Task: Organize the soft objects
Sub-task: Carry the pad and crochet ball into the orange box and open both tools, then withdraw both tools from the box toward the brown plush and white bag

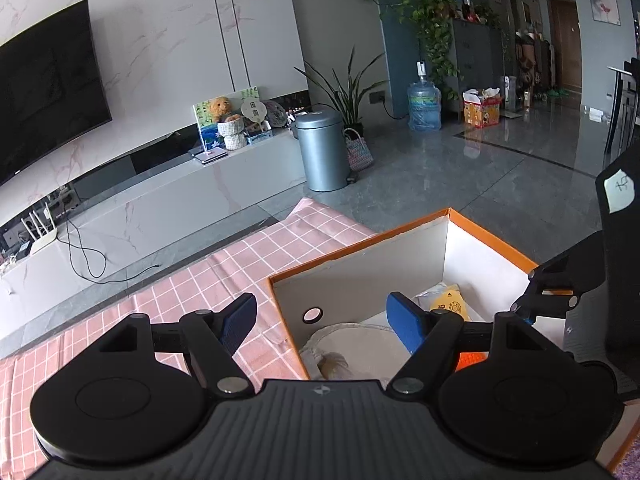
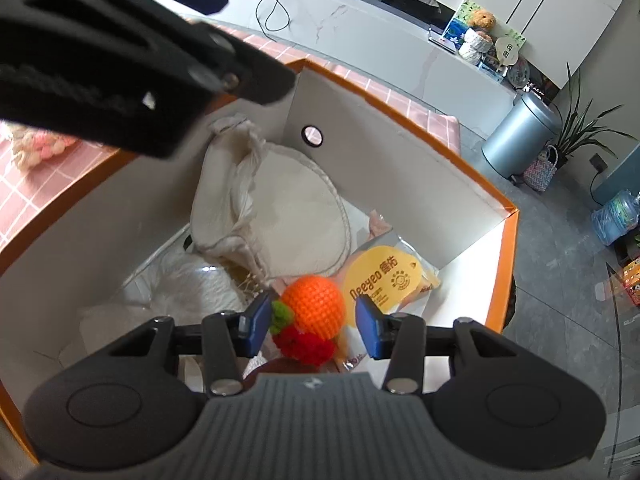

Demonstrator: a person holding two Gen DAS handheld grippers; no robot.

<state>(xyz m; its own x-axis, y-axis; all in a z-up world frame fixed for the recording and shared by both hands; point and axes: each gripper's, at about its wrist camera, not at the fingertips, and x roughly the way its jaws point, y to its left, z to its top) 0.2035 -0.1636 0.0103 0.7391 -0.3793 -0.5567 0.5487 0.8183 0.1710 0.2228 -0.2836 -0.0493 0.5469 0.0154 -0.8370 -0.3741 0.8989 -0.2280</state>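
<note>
My right gripper (image 2: pixel 311 326) is pointing down into the box (image 2: pixel 508 240), low in the middle of the right wrist picture. Its two blue pads (image 2: pixel 370 330) are standing partly apart. An orange knit ball (image 2: pixel 314 306) with a green bit and a red knit berry (image 2: pixel 304 346) is sitting between them. The left pad is touching the green bit, but the right pad is staying just off the ball, so I am not squeezing it.

My left gripper (image 1: pixel 326 322) is hanging over the near wall of the box, at the bottom of the left wrist picture. Its pads (image 1: pixel 404 326) are spread wide and nothing is between them. One pad is over the pink checked cloth (image 1: pixel 192 292) and the other is over the inside of the box.

Inside the box, a cream cloth bag (image 2: pixel 276 208) is lying in the middle of the right wrist picture. Just to its right, a clear packet with a yellow round tag (image 2: pixel 382 280) is lying behind the ball. White soft things are filling the lower left of the box.

A pink and white fluffy thing (image 2: pixel 38 146) is lying on the cloth outside the box, at the left edge.

Farther off, a grey bin (image 1: pixel 322 150) is standing on the floor by a long white cabinet (image 1: pixel 168 208).
</note>
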